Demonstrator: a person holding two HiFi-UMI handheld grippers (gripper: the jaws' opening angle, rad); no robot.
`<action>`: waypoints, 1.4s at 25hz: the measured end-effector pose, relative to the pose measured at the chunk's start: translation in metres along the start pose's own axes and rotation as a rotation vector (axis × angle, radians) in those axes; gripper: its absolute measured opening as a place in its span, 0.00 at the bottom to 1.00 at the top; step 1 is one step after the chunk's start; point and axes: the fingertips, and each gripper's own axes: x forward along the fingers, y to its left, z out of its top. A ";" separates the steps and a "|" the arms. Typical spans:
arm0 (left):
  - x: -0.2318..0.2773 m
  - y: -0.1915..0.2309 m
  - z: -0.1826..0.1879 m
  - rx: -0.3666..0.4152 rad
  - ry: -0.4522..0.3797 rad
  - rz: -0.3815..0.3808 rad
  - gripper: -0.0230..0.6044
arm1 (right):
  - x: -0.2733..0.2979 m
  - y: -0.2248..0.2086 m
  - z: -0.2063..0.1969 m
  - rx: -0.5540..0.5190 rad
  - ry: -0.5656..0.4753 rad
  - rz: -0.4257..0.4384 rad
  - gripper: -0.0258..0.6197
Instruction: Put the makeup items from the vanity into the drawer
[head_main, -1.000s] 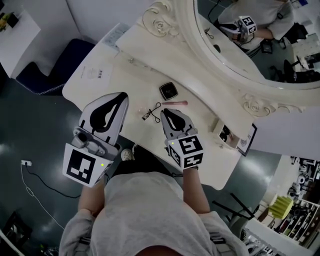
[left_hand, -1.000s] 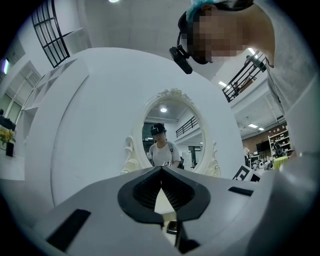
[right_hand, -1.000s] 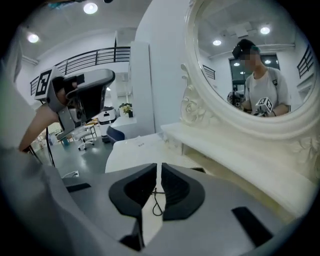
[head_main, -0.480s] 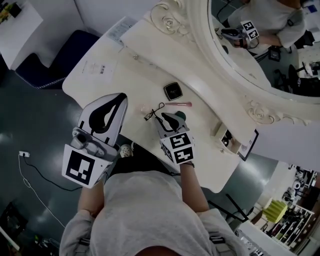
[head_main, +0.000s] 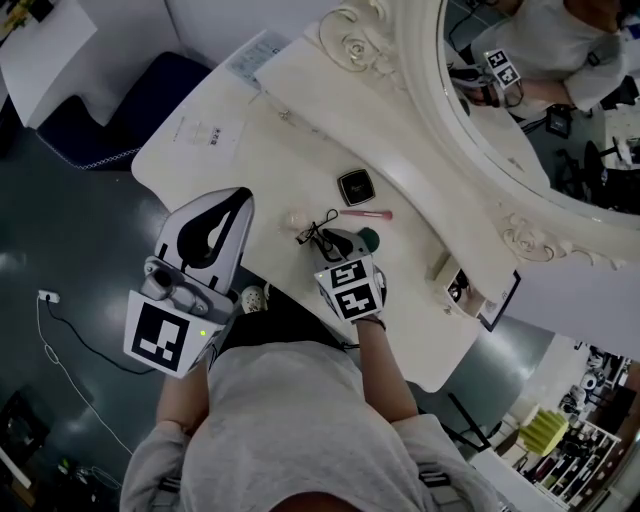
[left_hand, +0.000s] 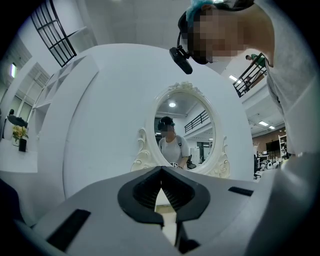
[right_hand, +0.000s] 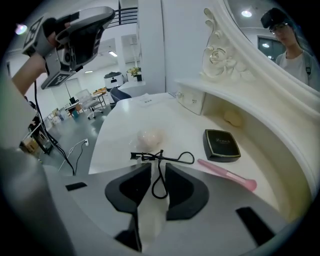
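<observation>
- The white vanity (head_main: 280, 160) stands over a dark floor (head_main: 60, 240), against a pale wall; the eyelash curler (right_hand: 160, 159) lies near the middle of its top, towards the front edge.
- The oval mirror (head_main: 520, 120), in a carved cream frame, rises well behind the eyelash curler, and the person shows in its glass.
- A dark blue seat (head_main: 140, 110) stands off the vanity's end, far to the left of the eyelash curler.
- The left gripper (head_main: 240, 200) is held up left of the eyelash curler, over the vanity's front edge; its jaws are closed tip to tip with nothing between them.
- The right gripper (right_hand: 155, 182) is down at the eyelash curler, jaws a little apart, with one handle loop between them; whether the pads press on it cannot be told.
- A black square compact (right_hand: 221, 145) lies closed just behind and right of the eyelash curler.
- A pink brush (right_hand: 227, 174) lies just right of the eyelash curler, in front of the compact.
- A pale rounded sponge (right_hand: 150, 137) sits just behind the eyelash curler's head.
</observation>
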 end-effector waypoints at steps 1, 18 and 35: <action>-0.001 0.001 0.000 0.001 0.000 0.002 0.06 | 0.001 0.001 -0.001 -0.001 0.001 0.003 0.18; -0.012 -0.006 0.014 0.002 -0.038 -0.009 0.06 | -0.028 0.009 0.010 0.010 -0.088 -0.043 0.09; -0.033 -0.026 0.027 0.030 -0.063 -0.083 0.06 | -0.106 0.017 0.060 0.086 -0.379 -0.113 0.09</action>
